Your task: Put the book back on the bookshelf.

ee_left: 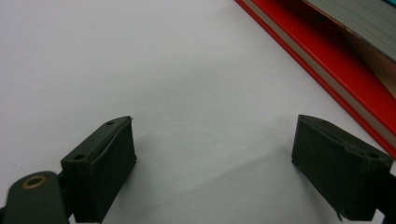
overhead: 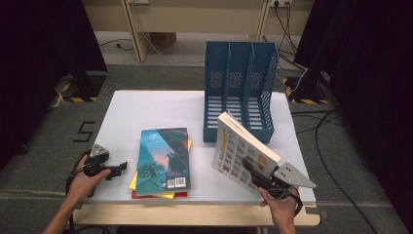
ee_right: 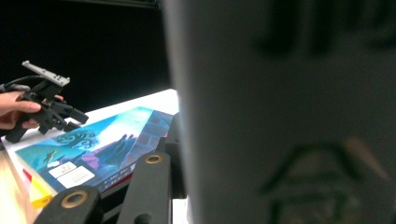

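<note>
My right gripper (overhead: pixel 249 168) is shut on a white picture book (overhead: pixel 242 152), held tilted above the table's front right, just in front of the blue file rack (overhead: pixel 238 87). The white picture book (ee_right: pixel 289 112) looms blurred across the right gripper view. My left gripper (overhead: pixel 122 168) rests open on the table at the front left, beside a stack of books topped by a teal-covered book (overhead: pixel 162 158). In the left gripper view its jaws stand wide apart over bare white table (ee_left: pixel 187 93), with the stack's red book (ee_left: pixel 341 70) at the upper right.
A yellow book (overhead: pixel 133 182) and a red one (overhead: pixel 146 195) lie under the teal cover. The rack has three upright slots and stands at the table's back right. Cables (overhead: pixel 336 146) run over the floor to the right.
</note>
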`<control>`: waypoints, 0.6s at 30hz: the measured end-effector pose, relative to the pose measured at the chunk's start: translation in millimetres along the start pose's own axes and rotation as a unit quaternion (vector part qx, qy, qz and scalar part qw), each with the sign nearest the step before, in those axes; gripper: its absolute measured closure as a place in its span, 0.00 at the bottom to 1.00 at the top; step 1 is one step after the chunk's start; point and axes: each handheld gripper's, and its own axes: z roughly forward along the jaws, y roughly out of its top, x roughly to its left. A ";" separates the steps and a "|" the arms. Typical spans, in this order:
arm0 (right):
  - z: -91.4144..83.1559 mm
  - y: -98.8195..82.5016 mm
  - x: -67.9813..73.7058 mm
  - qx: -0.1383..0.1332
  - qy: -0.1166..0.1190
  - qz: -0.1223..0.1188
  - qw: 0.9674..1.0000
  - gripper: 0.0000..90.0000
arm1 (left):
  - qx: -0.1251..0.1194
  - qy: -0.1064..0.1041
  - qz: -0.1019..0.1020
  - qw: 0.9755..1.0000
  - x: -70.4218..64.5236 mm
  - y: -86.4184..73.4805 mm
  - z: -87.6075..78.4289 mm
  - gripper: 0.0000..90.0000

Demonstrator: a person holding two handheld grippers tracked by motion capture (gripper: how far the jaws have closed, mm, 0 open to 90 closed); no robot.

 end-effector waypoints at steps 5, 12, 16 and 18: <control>0.9 -0.4 -2.3 0.000 -0.003 0.002 1.000 0.79 | 0.000 0.000 0.000 1.000 0.0 0.0 0.0 0.14; 0.2 1.4 -0.8 0.005 -0.009 0.001 1.000 0.81 | 0.000 0.000 0.000 1.000 -0.1 0.0 0.0 0.14; 0.9 1.5 1.5 0.001 -0.013 0.014 1.000 0.81 | 0.000 0.000 0.000 1.000 0.0 0.1 0.1 0.14; 3.3 2.9 2.7 -0.005 -0.015 0.022 1.000 0.82 | 0.000 0.000 0.000 1.000 0.0 0.0 0.0 0.14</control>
